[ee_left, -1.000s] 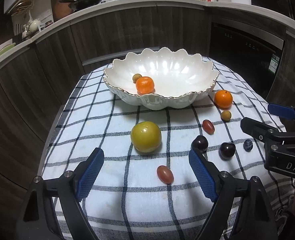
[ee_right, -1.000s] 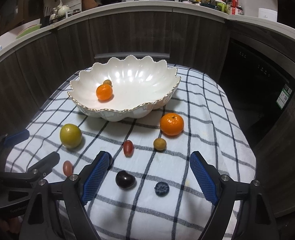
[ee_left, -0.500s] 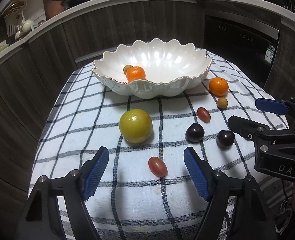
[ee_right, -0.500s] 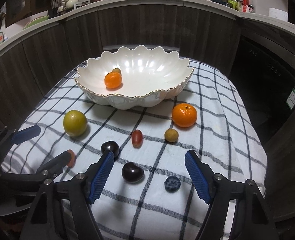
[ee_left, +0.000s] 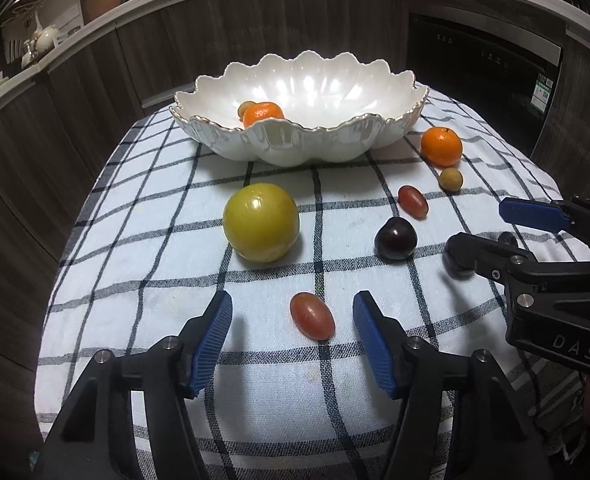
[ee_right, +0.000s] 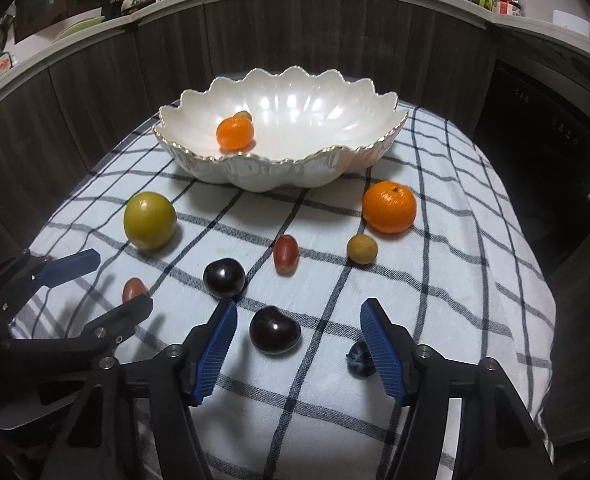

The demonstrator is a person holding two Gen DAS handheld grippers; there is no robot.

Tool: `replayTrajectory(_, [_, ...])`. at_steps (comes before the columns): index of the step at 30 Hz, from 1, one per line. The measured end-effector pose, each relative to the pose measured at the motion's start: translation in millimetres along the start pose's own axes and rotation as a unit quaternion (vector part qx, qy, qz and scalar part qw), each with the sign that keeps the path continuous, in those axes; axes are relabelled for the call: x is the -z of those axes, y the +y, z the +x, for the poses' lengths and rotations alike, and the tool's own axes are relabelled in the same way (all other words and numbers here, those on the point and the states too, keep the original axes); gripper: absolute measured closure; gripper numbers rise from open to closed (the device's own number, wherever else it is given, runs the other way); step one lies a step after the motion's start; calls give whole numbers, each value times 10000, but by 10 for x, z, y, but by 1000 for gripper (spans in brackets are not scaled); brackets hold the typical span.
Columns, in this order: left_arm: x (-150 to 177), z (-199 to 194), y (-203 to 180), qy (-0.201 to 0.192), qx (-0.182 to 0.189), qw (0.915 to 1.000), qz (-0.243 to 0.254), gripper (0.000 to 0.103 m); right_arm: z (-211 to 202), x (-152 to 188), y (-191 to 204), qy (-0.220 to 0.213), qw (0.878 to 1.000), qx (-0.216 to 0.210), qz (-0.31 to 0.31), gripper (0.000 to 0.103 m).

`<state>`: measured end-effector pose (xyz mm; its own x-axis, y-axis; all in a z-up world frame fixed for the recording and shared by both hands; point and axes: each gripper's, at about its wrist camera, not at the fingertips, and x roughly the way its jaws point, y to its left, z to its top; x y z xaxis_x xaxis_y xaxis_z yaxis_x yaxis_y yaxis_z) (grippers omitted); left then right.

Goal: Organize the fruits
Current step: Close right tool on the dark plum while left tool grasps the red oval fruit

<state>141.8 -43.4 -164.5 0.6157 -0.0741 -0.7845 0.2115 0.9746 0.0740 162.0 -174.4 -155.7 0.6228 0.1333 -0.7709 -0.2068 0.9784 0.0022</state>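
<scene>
Two claws close in on fruit at once. Left gripper (ee_left: pixel 293 338), jaws unclenched and just been narrowing, straddles a red grape tomato (ee_left: pixel 312 316) lying on the checked cloth (ee_left: pixel 135 240); pads not yet touching it. Its long axis runs diagonally, near-right to far-left, so the pads would likely meet its sides at a slant. Right gripper (ee_right: pixel 298 345), likewise released and narrowing, brackets a dark cherry (ee_right: pixel 275 330), w/ a blueberry (ee_right: pixel 360 361) just beside its right-hand pad. White scalloped bowl (ee_right: pixel 295 166), the probable destination, sits beyond, already holding a mandarin (ee_right: pixel 235 133).
</scene>
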Motion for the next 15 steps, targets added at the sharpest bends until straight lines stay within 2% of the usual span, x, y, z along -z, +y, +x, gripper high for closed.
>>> replayTrajectory(2, [5, 17, -10, 25, 21, 10000, 17, 46, 31, 9, 6, 37, 10000, -34, -6, 42])
replayTrajectory(4, [4, 27, -19, 44, 57, 10000, 36, 54, 47, 19, 9, 54, 10000, -53, -11, 43])
replayTrajectory(8, [2, 42, -41, 50, 64, 9999, 69, 55, 89, 31, 26, 120, 9999, -121, -20, 49])
replayTrajectory(12, [19, 80, -37, 115, 79, 9999, 47, 55, 130, 44, 48, 173, 9997, -165, -47, 50])
replayTrajectory(15, [29, 97, -34, 128, 99, 9999, 31, 60, 160, 47, 64, 209, 9996, -202, -60, 54])
